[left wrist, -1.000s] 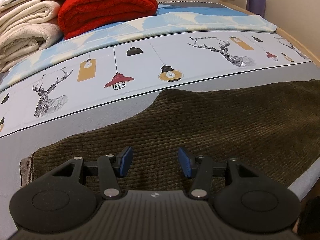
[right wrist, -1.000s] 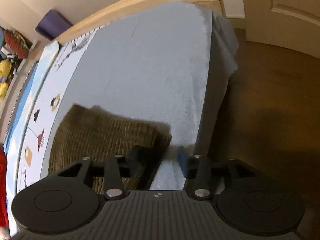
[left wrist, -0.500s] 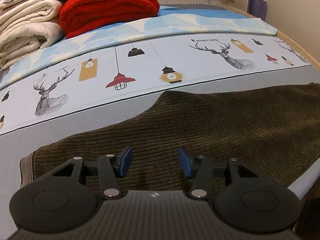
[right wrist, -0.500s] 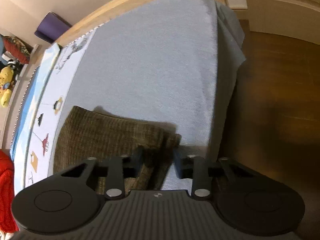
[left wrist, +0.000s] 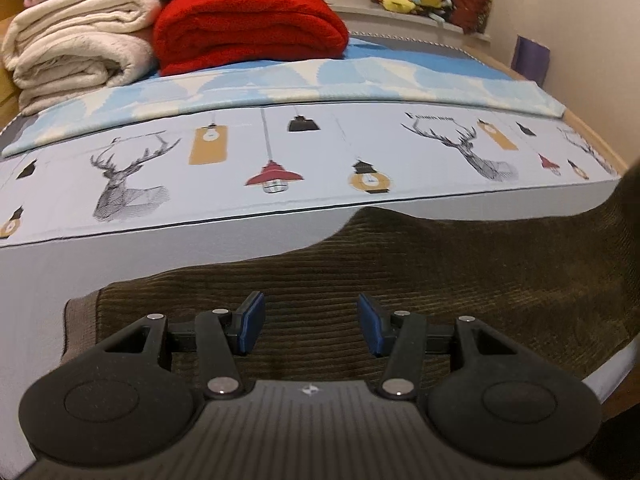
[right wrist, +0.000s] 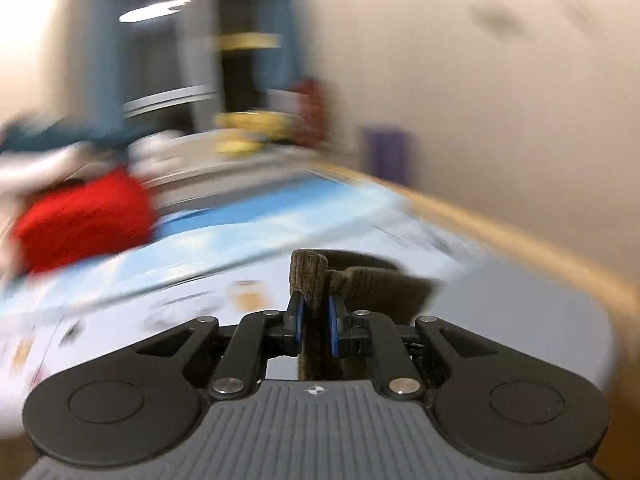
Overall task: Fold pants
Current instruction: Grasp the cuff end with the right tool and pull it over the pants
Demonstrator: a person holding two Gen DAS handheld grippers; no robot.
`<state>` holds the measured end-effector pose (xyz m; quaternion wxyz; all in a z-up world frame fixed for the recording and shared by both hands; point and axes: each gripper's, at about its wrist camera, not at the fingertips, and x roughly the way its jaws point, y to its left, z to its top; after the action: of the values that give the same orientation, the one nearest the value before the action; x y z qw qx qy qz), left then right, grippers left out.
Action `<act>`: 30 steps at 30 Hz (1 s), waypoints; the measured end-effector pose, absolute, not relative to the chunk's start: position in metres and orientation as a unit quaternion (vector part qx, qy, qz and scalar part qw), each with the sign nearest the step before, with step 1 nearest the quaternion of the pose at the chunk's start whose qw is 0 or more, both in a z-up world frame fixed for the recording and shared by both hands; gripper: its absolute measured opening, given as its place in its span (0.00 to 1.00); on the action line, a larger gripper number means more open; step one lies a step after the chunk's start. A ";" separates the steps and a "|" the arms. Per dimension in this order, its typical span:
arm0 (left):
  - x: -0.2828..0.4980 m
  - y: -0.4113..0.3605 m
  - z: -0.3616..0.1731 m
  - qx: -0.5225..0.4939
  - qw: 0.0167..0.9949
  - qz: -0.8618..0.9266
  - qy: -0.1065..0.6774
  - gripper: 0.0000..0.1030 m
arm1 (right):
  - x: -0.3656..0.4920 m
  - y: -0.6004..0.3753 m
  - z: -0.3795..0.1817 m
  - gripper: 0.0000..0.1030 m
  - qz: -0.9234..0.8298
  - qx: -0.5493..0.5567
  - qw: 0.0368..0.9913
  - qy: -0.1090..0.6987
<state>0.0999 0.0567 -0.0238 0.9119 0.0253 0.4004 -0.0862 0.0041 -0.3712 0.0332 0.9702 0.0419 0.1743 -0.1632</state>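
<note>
Bed sheet [left wrist: 120, 256] carried brown corduroy pants [left wrist: 440, 272], long axis left-right across lower frame.
Left gripper [left wrist: 311, 323] spread over the waistband end; right gripper [right wrist: 316, 320] pinched a bunched pants fold, background blurred.

Left gripper [left wrist: 311, 323] and right gripper [right wrist: 315, 323] look alike: matte black linkage arms with silver round-headed screws at the pivots; blue pads on the fingertips [left wrist: 251, 322]; two round black discs flank a grey ribbed housing stamped with a small white compass-like mark.
</note>
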 end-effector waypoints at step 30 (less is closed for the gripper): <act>0.094 0.109 -0.019 -0.031 0.910 -0.058 0.409 0.54 | 0.012 -0.105 -0.136 0.36 0.164 -0.289 0.861 0.385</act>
<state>0.0944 0.1089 -0.0194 0.9104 -0.0306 0.4085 -0.0577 0.0116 -0.1054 -0.1361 0.8611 -0.2891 0.3849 0.1637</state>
